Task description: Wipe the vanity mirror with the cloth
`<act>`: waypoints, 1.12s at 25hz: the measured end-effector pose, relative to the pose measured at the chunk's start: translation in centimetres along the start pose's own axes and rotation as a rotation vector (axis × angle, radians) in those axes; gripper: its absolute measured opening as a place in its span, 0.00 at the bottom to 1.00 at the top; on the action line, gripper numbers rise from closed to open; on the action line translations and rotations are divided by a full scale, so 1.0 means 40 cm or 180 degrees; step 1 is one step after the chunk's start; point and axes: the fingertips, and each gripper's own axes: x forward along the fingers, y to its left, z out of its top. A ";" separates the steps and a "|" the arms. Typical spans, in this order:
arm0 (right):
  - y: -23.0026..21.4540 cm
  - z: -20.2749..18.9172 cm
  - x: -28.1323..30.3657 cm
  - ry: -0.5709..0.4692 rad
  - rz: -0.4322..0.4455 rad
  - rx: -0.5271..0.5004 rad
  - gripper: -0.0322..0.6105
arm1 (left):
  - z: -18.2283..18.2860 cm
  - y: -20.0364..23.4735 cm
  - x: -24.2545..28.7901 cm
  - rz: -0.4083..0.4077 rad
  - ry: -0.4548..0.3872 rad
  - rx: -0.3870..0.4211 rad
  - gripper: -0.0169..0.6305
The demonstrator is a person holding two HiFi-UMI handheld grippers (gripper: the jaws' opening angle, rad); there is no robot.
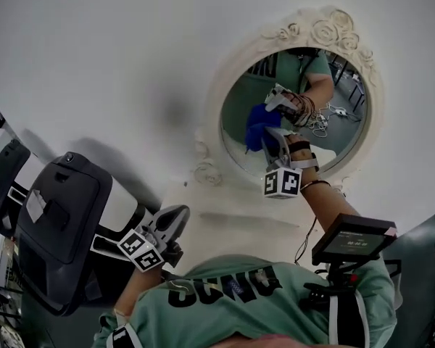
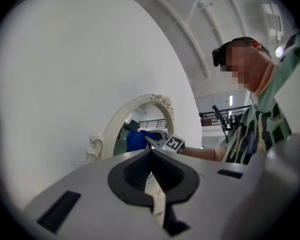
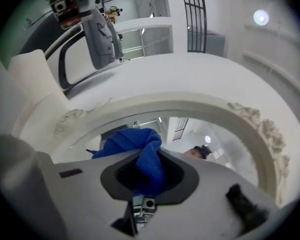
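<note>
Blue cloth [image 3: 146, 156] pinched in right gripper [image 1: 270, 138] (at mirror [image 1: 337, 122]).

Cloth [image 3: 131, 142] partly behind right tongs [image 3: 149, 173]

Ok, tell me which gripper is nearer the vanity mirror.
Right. The right gripper is up at the glass of the vanity mirror, clamping the blue cloth; the left gripper hangs low by the person's shirt, clear of it.

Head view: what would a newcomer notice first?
The ornate white mirror at upper right stands out first. A blue cloth is held against its glass, clamped in the right gripper. The left gripper hangs low at left, shut on nothing.
</note>
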 end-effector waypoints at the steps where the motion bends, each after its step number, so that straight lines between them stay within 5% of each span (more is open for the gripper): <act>1: -0.088 0.015 -0.005 -0.0033 -0.0184 -0.0009 0.13 | 0.003 -0.002 0.006 -0.0022 -0.0023 0.0009 0.04; 6: -0.443 0.059 -0.021 0.0031 -0.0972 -0.0154 0.13 | 0.017 -0.008 0.026 -0.0096 -0.0100 0.0045 0.04; 11: -0.599 0.063 -0.017 0.0241 -0.1342 -0.0292 0.13 | 0.029 -0.005 0.018 -0.0100 -0.0140 0.0050 0.04; 22: -0.533 0.040 0.020 0.0397 -0.1411 -0.0720 0.13 | 0.023 0.012 0.016 -0.0055 -0.0075 0.0002 0.04; 28: -0.186 -0.030 0.026 0.0331 -0.0879 -0.0823 0.13 | -0.021 0.021 0.001 0.0052 0.0091 -0.0126 0.04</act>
